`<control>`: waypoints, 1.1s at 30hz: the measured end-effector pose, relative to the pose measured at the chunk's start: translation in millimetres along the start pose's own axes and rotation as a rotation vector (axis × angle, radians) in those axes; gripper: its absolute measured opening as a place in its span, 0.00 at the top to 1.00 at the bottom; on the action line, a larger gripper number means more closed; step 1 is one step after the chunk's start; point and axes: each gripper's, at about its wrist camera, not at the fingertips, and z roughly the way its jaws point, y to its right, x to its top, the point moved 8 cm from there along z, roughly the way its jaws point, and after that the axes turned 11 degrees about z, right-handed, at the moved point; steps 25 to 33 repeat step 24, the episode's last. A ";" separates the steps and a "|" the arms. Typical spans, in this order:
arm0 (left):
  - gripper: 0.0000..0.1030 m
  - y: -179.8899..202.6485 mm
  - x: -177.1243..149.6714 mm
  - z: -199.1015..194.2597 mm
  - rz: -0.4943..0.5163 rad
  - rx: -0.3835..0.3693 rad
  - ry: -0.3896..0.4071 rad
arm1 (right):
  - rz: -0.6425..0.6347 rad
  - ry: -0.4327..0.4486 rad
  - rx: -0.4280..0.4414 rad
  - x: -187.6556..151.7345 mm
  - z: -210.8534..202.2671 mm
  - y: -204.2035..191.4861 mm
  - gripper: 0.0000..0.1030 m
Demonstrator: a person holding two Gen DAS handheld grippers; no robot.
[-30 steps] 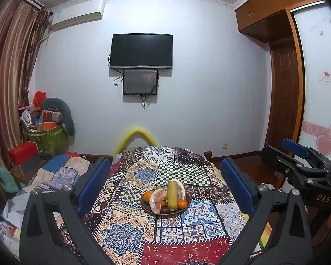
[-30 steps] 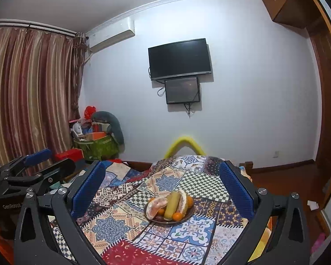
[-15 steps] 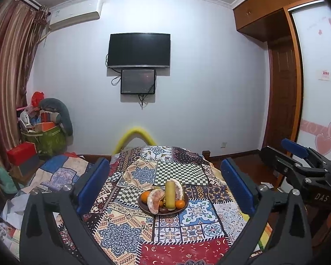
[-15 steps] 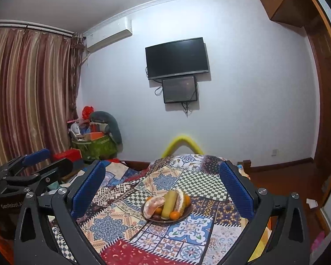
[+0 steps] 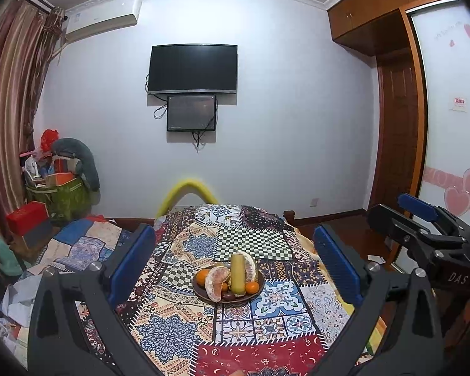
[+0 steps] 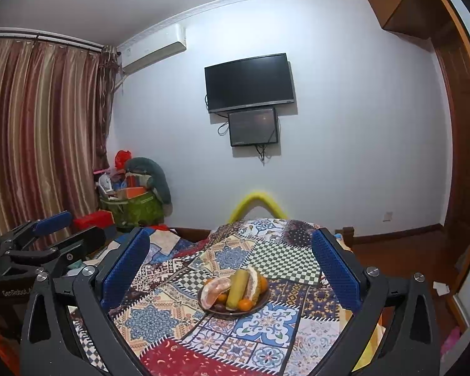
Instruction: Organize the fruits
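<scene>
Now, claws: our left gripper [image 5: 233,263] & right gripper [image 6: 230,264] both spread wide, nothing held.
Fruit: we see plate [image 5: 200,291] mid patchwork cloth [image 5: 172,329], w/ oranges, pomelo.
Writing: "DAS", "GenRobot" on grippers.

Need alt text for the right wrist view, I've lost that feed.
A brown fruit plate sits on a patchwork cloth, framed by the open, empty right gripper. The left gripper hangs at the left edge.
</scene>
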 end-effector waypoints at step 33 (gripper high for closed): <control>0.01 -1.7 -2.3 0.7 -0.014 -0.020 -0.006 | -0.010 -0.003 -0.002 -1.3 2.3 -2.2 0.00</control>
